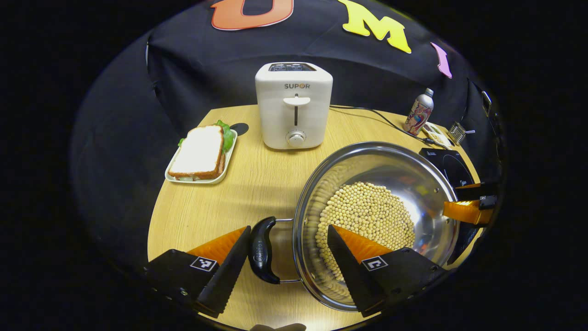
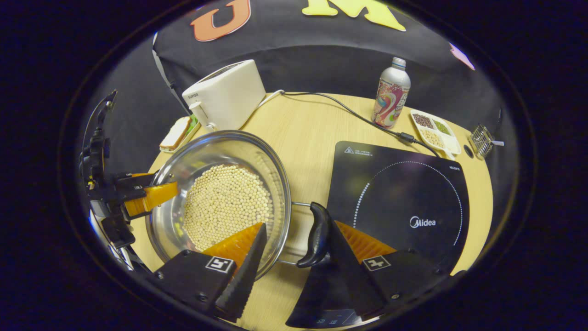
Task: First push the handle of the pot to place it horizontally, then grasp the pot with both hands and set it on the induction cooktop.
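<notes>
Left gripper view: the left gripper [image 1: 285, 257] is spread wide around one black handle [image 1: 262, 250] of the steel pot [image 1: 413, 170] of soybeans, not yet pinching. Right gripper view: the right gripper [image 2: 294, 248] also gapes, straddling the other handle [image 2: 316, 235]. The pot rests on the table [image 2: 303, 128], beside the induction cooktop [image 2: 399, 197].

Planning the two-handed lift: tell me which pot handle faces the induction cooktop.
The handle between the right hand-held gripper's open fingers, next to the induction cooktop. The other handle, at the left hand-held gripper, is across the pot.
</notes>
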A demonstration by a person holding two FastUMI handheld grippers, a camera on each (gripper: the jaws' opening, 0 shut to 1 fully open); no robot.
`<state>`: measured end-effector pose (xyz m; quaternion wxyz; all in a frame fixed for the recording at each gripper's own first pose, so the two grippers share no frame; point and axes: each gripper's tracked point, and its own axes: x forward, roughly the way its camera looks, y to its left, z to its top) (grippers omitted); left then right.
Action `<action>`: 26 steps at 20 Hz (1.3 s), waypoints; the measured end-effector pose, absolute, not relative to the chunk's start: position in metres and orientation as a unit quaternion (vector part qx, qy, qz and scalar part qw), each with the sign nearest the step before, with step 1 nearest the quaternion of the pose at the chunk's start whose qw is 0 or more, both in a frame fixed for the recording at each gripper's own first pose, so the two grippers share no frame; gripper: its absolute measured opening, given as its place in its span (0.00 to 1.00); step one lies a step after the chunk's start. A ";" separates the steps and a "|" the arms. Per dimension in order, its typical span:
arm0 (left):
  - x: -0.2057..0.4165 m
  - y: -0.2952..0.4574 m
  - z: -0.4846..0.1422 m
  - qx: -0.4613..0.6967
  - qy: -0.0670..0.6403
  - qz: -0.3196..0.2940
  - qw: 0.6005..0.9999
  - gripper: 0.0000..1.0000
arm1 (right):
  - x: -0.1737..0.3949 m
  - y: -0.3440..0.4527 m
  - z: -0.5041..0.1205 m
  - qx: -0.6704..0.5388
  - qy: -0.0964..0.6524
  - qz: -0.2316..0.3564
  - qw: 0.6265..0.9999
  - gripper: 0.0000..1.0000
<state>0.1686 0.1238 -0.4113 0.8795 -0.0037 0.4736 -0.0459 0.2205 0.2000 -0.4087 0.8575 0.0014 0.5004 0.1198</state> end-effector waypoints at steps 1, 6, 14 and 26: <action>0.168 0.122 -0.413 -0.003 0.479 -0.046 0.877 0.98 | 0.221 0.199 -0.408 0.002 0.498 0.118 0.859 0.84; 0.168 0.130 -0.412 -0.005 0.493 -0.028 0.870 0.80 | 0.222 0.193 -0.409 0.007 0.501 0.108 0.859 0.70; 0.157 0.125 -0.419 -0.028 0.521 -0.031 0.853 0.63 | 0.224 0.192 -0.413 0.019 0.503 0.099 0.858 0.60; 0.142 0.122 -0.371 0.000 0.482 -0.035 0.876 0.61 | 0.204 0.184 -0.376 0.042 0.470 0.100 0.876 0.58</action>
